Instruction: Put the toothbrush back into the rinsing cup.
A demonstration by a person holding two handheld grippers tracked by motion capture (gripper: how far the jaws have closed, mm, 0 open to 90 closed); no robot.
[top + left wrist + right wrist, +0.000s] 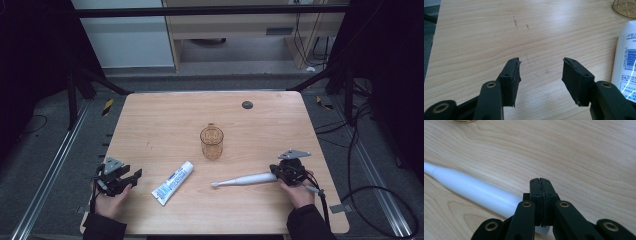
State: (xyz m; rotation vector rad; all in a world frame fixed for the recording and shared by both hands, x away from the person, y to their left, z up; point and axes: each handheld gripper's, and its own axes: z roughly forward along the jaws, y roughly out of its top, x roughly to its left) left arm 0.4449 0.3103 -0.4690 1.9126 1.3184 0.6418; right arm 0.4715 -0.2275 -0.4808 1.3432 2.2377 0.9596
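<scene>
1. Your left gripper [131,178] sits at the near left of the counter [165,120], jaws spread wide and released, nothing but bare wood between them.
2. Your right gripper [278,172] is at the near right, jaws clenched together, their pads meeting with nothing pinched between them. In the right gripper view the jaws lie over the thick end of the white electric toothbrush [474,191], which passes under and beside them.
3. The toothbrush lies flat, its thin tip pointing left toward the counter's middle.
4. A white toothpaste tube [173,182] lies between your grippers, just right of the left jaws.
5. An amber glass cup [212,142] stands upright farther off, at the centre, well clear of both grippers.
</scene>
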